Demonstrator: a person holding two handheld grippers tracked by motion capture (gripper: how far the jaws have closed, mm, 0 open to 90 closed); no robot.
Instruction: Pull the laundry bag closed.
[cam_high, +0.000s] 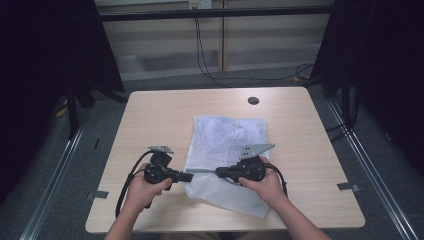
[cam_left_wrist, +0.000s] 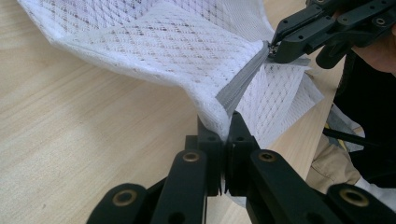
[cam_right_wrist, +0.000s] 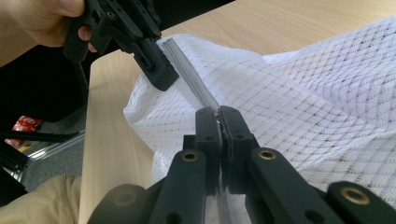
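Both claws are clamped on the grey zipper strip (cam_left_wrist: 240, 84) of the white mesh bag (cam_high: 225, 145) lying mid-frame on the table (cam_high: 150, 115), the left gripper (cam_high: 187, 177) gripping its end and the right gripper (cam_high: 218, 172) seemingly on the slider, so the next move probably calls for a straight pull along the taut strip.

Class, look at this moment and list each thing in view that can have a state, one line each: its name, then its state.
White mesh laundry bag: lying on the table, near edge lifted.
Grey zipper strip: pulled taut between both grippers.
Left gripper: shut on the zipper strip.
Right gripper: shut on the zipper strip.
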